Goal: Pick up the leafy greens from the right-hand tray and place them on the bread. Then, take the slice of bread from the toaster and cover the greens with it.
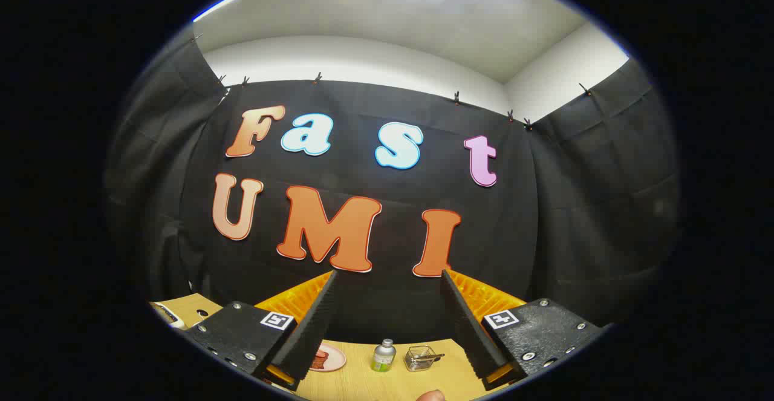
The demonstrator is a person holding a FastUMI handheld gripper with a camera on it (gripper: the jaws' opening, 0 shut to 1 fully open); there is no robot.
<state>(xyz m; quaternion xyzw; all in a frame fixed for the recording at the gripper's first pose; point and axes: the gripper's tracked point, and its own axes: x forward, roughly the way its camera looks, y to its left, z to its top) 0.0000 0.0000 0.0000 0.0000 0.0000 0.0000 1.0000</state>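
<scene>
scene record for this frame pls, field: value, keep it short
gripper: fingers open, spread wide, raised and pointed at the booth wall, holding nothing
table: light wood, low between the fingers
plate: pink, by the left finger, reddish-brown food on it, kind unclear
bottle: small, grey cap, green label, upright, between the fingers
wire basket: small, beside the bottle, contents unclear
task progress: cannot tell

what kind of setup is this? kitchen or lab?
Likely a staged recording booth, not a kitchen: black cloth wall clipped up, wooden table with a small bottle and plate. Gripper open, held high.
</scene>
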